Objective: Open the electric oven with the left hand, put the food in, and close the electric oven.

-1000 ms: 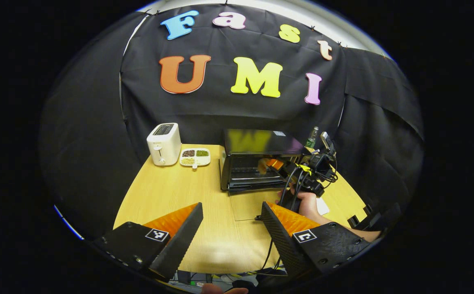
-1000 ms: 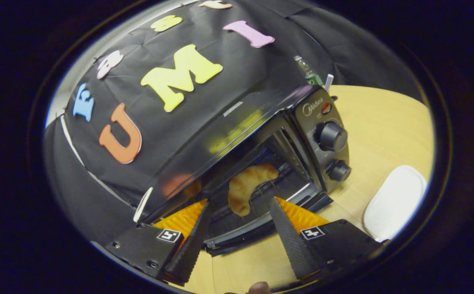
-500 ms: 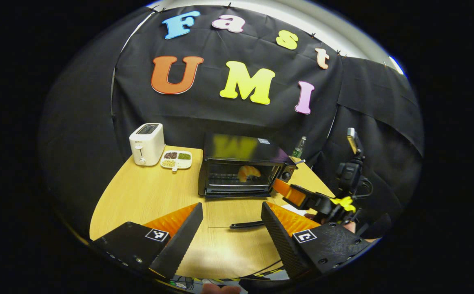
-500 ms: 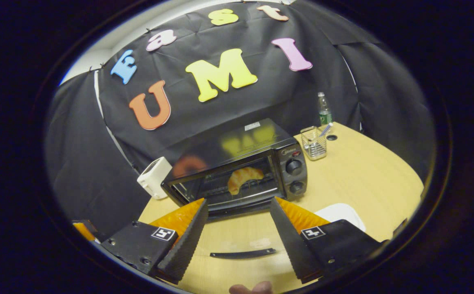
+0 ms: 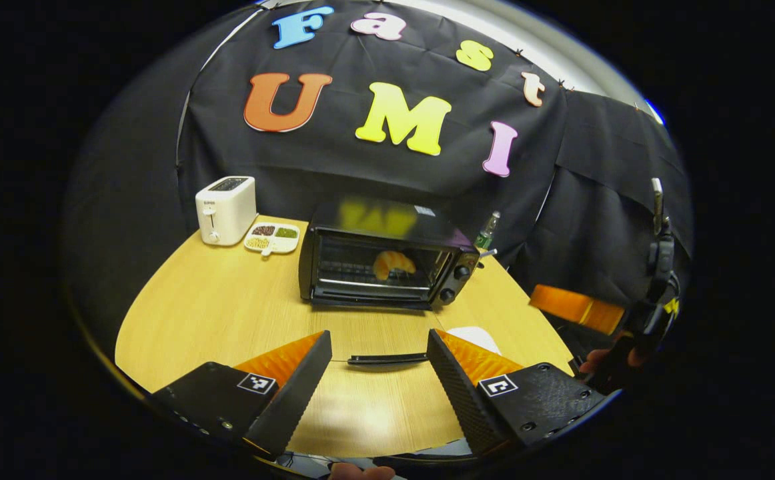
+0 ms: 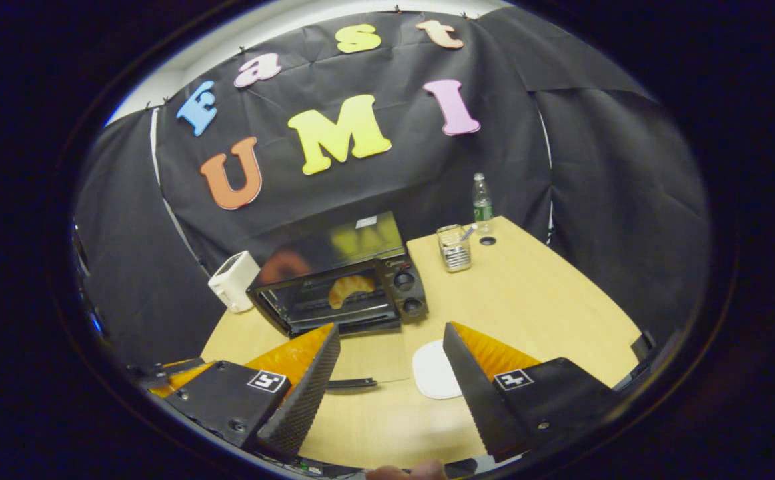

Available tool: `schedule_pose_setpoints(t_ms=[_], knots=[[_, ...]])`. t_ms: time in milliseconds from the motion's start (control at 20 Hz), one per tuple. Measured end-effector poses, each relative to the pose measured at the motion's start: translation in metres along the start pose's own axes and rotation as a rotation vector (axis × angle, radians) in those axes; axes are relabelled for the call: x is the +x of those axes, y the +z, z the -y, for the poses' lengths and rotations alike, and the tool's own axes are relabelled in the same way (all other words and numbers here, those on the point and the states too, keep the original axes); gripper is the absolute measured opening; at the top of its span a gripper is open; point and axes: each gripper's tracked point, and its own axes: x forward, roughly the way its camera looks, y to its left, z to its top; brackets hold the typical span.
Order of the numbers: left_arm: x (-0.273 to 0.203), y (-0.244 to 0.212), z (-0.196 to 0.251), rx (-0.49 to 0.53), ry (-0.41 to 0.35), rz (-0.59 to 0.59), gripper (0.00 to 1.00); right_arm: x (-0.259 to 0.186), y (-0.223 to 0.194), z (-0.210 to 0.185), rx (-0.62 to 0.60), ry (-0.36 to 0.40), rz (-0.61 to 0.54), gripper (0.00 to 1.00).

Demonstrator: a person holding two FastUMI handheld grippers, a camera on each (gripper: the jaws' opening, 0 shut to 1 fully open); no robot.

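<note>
inside the open oven on the table lay the croissant, both empty grippers gaped, the left gripper view showed a seed tray, the right gripper view a wire holder.

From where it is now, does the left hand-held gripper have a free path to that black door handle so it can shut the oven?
Probably yes. The left hand-held gripper is open, and the oven door's handle lies just ahead between its fingers, over bare table. The right hand-held gripper is off to the side.
</note>
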Motion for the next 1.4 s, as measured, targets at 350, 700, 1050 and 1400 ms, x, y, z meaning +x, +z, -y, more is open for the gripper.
schedule_pose_setpoints(t_ms=[350,700,1050,1400], knots=[[0.067,-0.092,0.015,-0.040,0.017,-0.160,0.95,-0.023,0.013,0.037,-0.033,-0.045,-0.003,0.96],[0.125,-0.147,0.012,-0.058,0.083,-0.259,0.95,-0.029,0.004,0.081,-0.080,-0.108,-0.058,0.96],[0.151,-0.158,0.011,0.033,0.111,-0.271,0.95,-0.033,0.007,0.109,-0.042,-0.163,-0.080,0.96],[0.154,-0.151,0.014,0.080,0.112,-0.235,0.94,-0.039,0.008,0.111,-0.054,-0.162,-0.084,0.96]])
